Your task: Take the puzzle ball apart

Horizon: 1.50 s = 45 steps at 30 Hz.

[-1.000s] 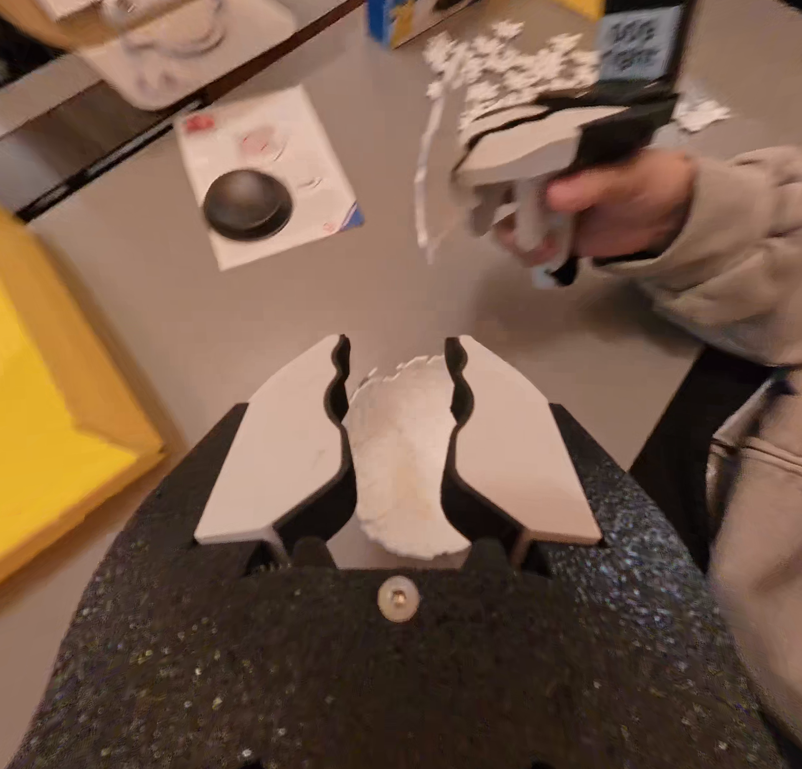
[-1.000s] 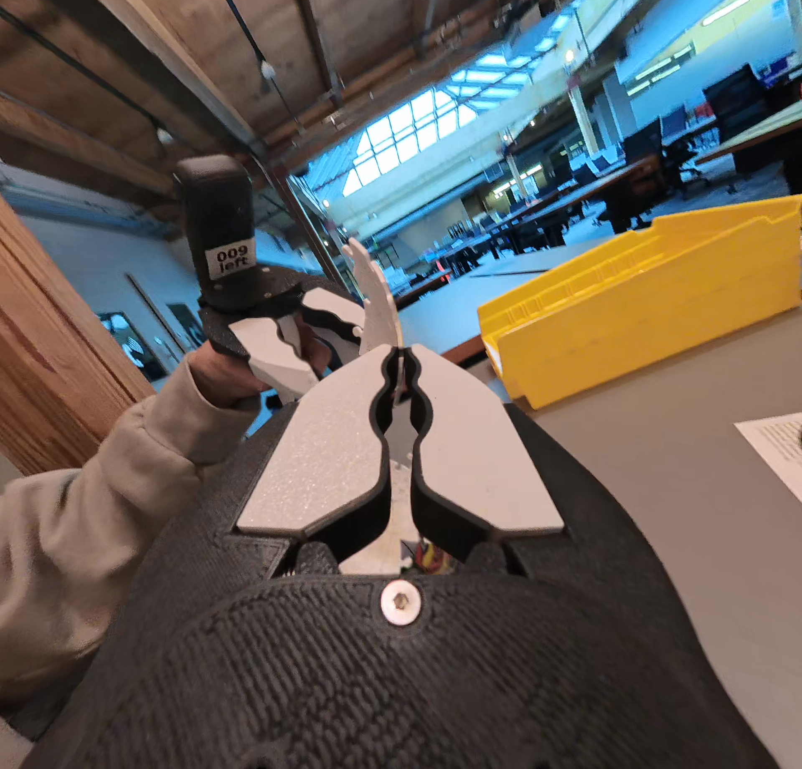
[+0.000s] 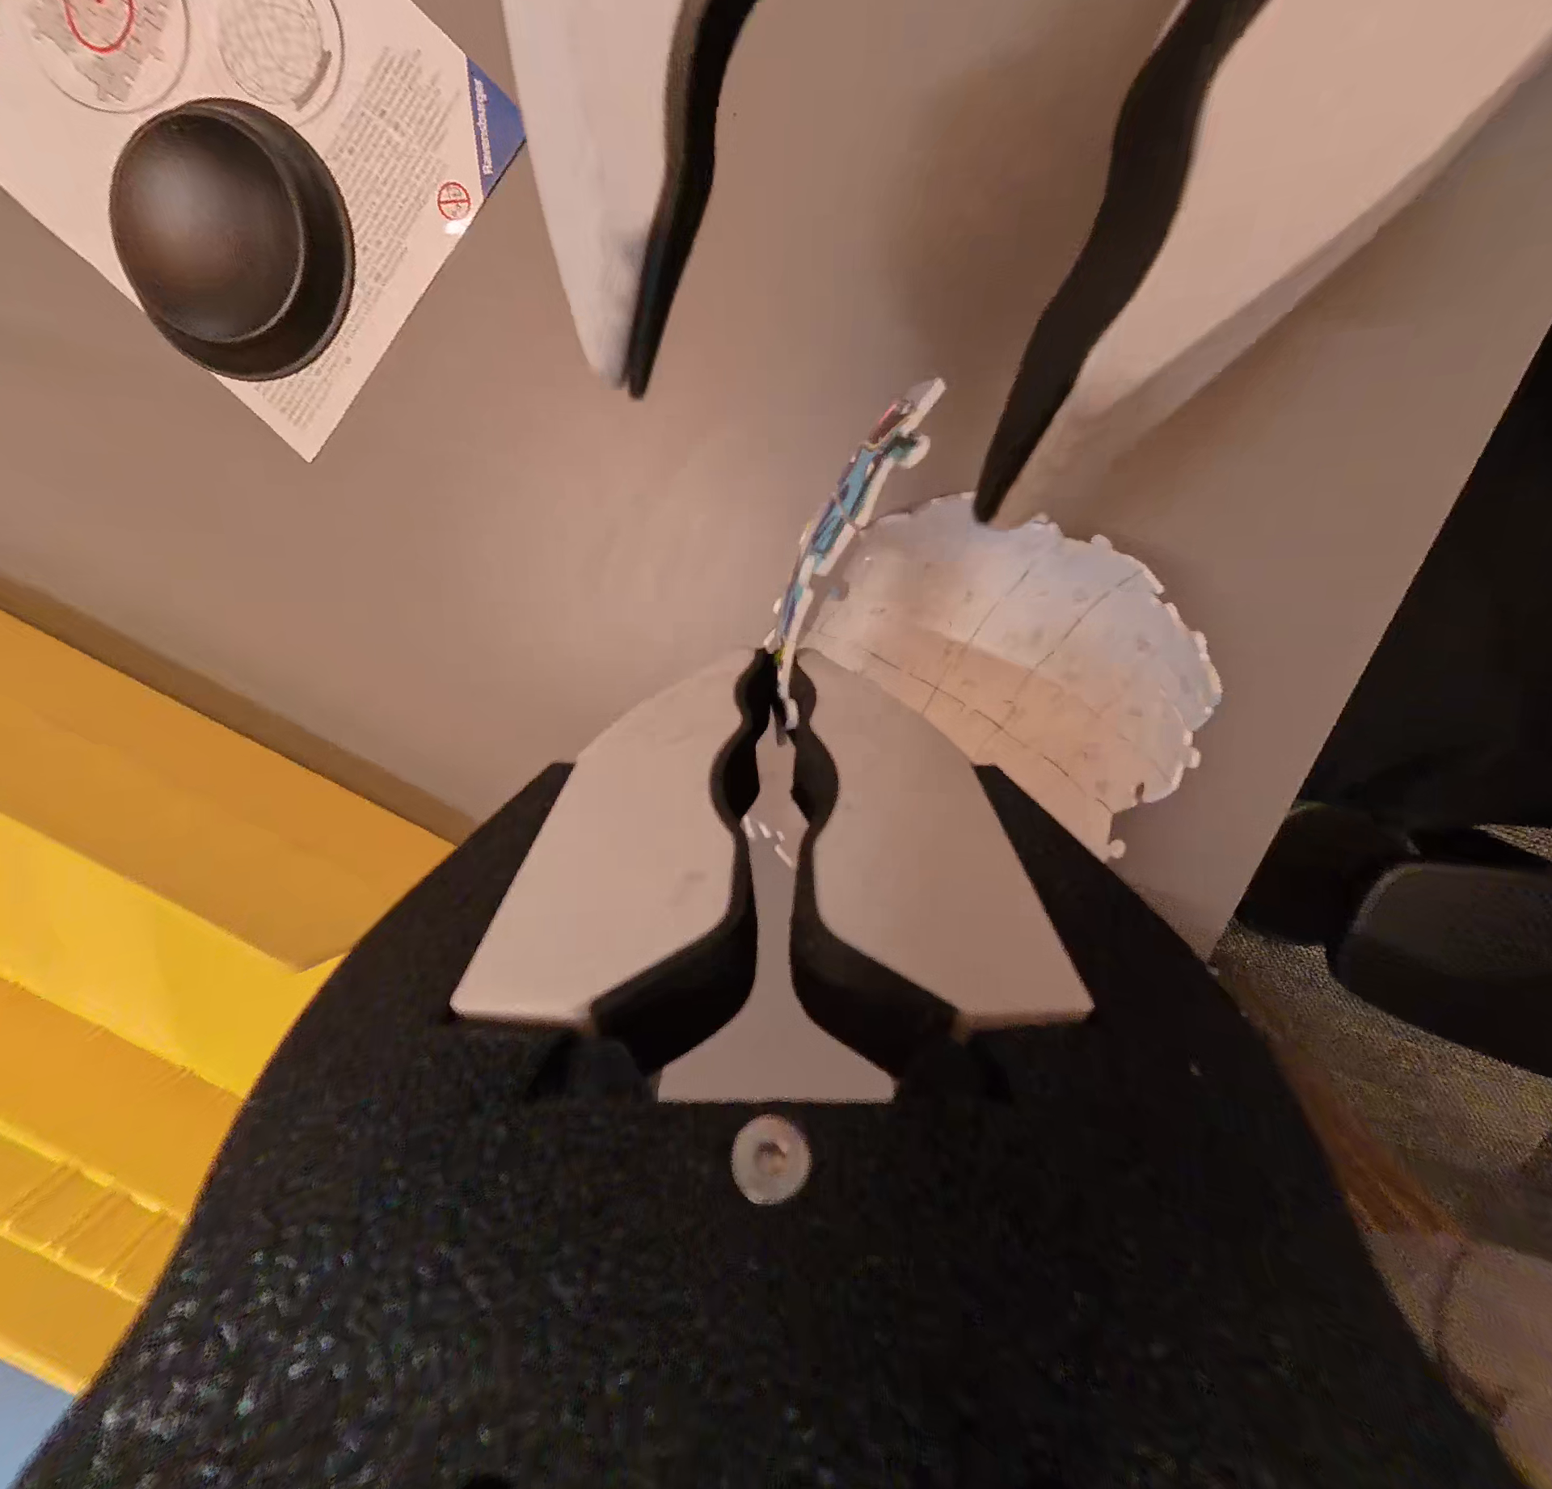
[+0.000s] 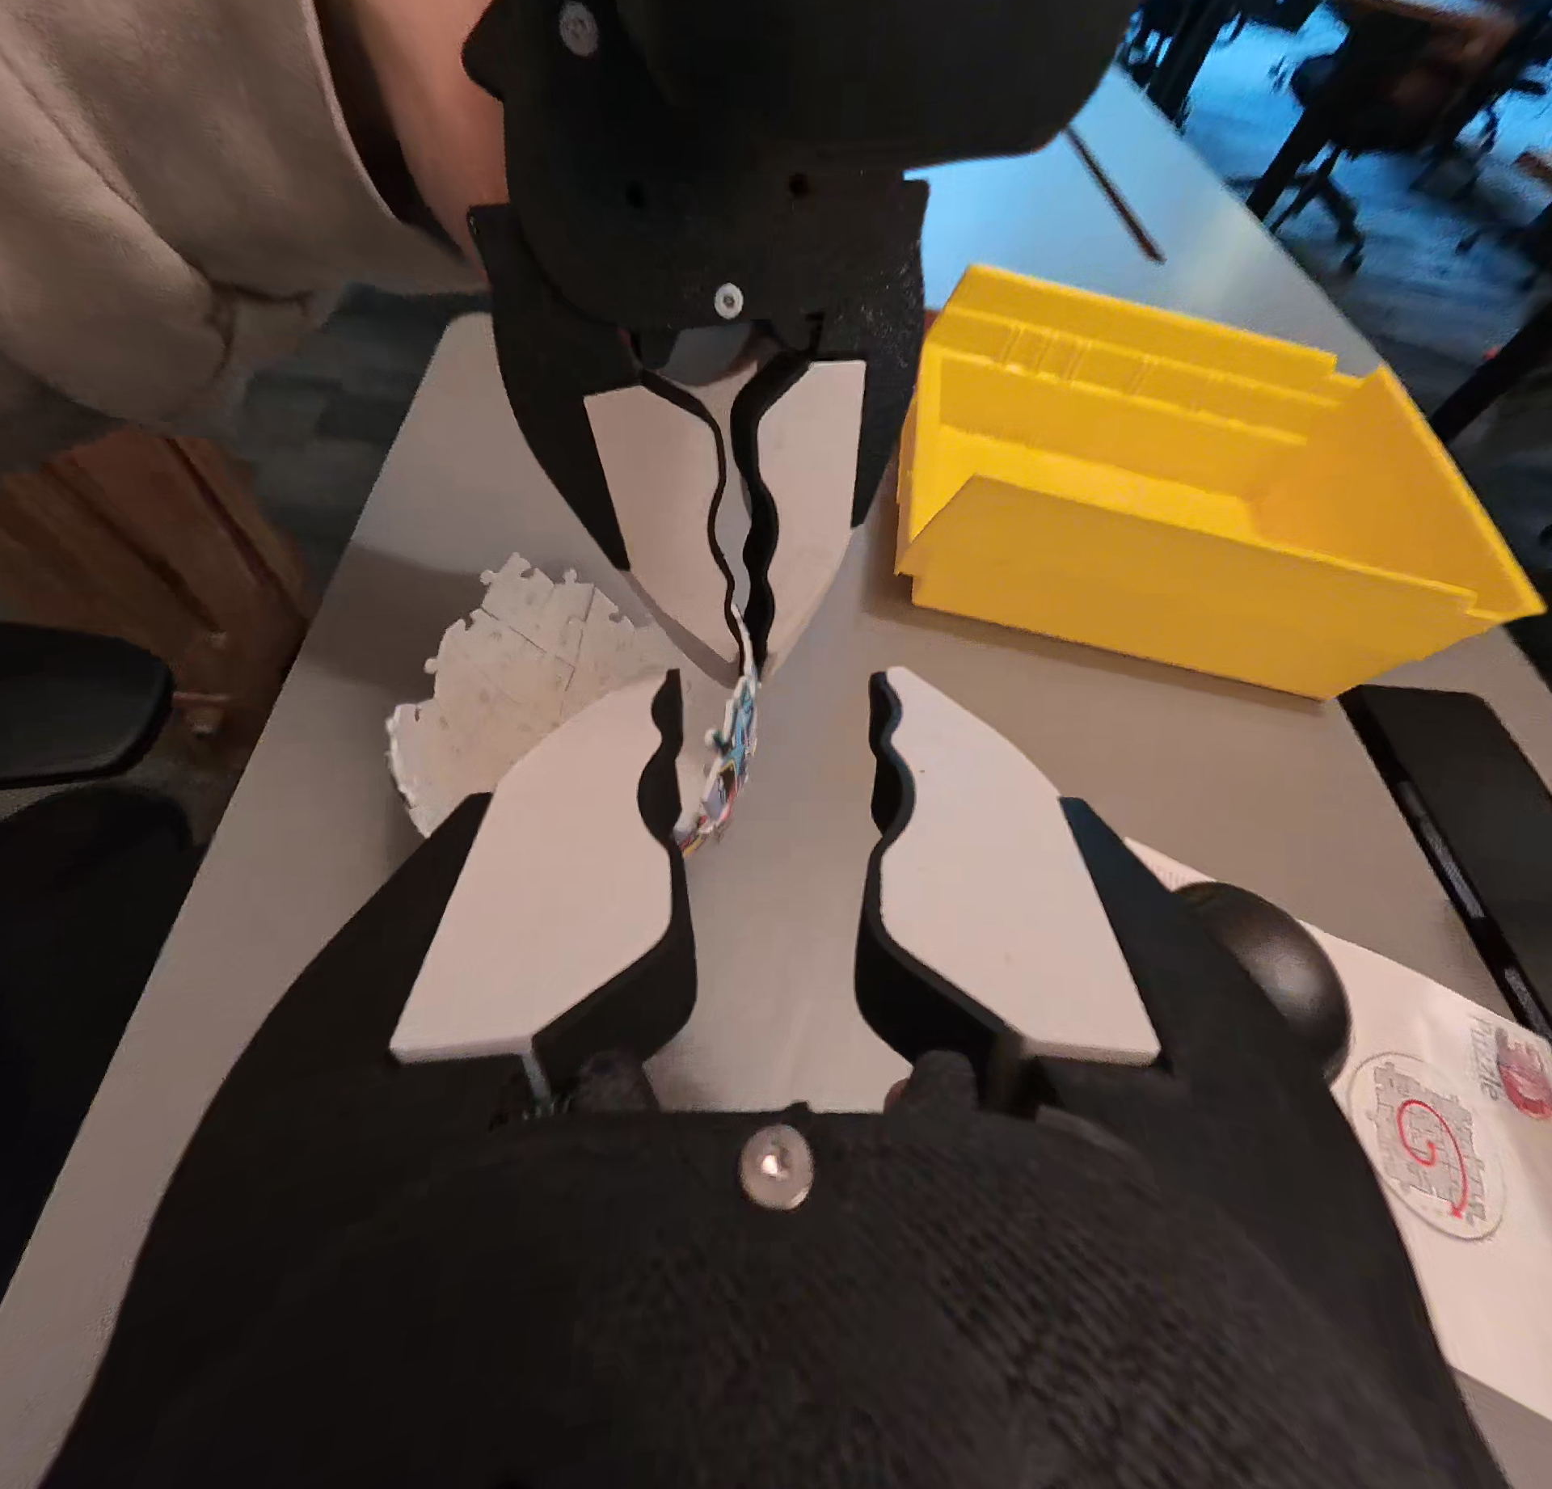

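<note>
Grey table bearing a yellow bin, then a white curved puzzle-ball shell near its edge. Left gripper clamped on a colourful puzzle strip; right gripper spread wide around it.

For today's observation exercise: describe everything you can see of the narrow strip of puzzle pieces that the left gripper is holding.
The strip of puzzle pieces is a thin, slightly curved row of interlocked pieces, printed in blue and other colours on one face and white at the edges. It stands on edge above the grey table. The left gripper is shut on one end; the other end reaches between the open fingers of the right gripper, beside the white curved shell section.
</note>
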### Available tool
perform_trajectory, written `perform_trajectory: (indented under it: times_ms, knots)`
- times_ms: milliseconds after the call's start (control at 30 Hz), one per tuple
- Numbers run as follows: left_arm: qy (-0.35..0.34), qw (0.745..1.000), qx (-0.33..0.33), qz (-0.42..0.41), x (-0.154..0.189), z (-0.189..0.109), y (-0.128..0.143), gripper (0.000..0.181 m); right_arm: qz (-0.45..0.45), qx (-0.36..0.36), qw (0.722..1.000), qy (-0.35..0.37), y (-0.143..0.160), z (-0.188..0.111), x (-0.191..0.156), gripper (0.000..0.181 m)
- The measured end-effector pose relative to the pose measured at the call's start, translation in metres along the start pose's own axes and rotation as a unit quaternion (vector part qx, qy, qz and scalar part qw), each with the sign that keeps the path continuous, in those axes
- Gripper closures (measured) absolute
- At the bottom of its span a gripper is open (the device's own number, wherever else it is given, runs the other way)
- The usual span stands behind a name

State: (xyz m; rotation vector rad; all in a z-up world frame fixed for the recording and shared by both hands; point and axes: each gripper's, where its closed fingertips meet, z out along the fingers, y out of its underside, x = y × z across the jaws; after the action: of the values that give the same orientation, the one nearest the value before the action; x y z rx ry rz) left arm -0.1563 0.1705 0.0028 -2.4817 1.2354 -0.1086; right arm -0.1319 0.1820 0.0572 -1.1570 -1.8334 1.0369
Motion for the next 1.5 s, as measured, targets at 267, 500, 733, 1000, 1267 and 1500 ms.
perform_trajectory:
  times_ms: [267, 500, 733, 1000, 1267, 1500]
  knots:
    - [0.017, 1.000, 0.009, -0.007, -0.002, 0.003, 0.004, 0.180, -0.045, -0.124, 0.991, -0.035, 0.015, 0.024, -0.008, 0.159]
    - [0.018, 1.000, 0.024, -0.005, -0.003, 0.003, 0.004, 0.180, -0.087, -0.169, 0.982, 0.008, 0.025, 0.040, -0.003, 0.178]
    - [0.006, 0.999, 0.050, -0.017, -0.005, 0.002, 0.009, 0.176, -0.107, -0.146, 0.981, 0.071, 0.025, 0.046, -0.002, 0.178]
    - [0.021, 0.994, 0.103, -0.043, -0.003, -0.006, 0.024, 0.150, -0.039, -0.130, 0.985, 0.102, 0.025, 0.048, -0.008, 0.178]
    - [0.043, 0.992, 0.109, -0.052, -0.004, 0.011, 0.033, 0.118, -0.044, -0.147, 0.979, 0.130, 0.032, 0.056, -0.010, 0.178]
    - [0.120, 0.981, 0.127, -0.088, 0.004, 0.013, 0.035, 0.135, -0.074, -0.159, 0.976, 0.131, 0.035, 0.063, -0.010, 0.178]
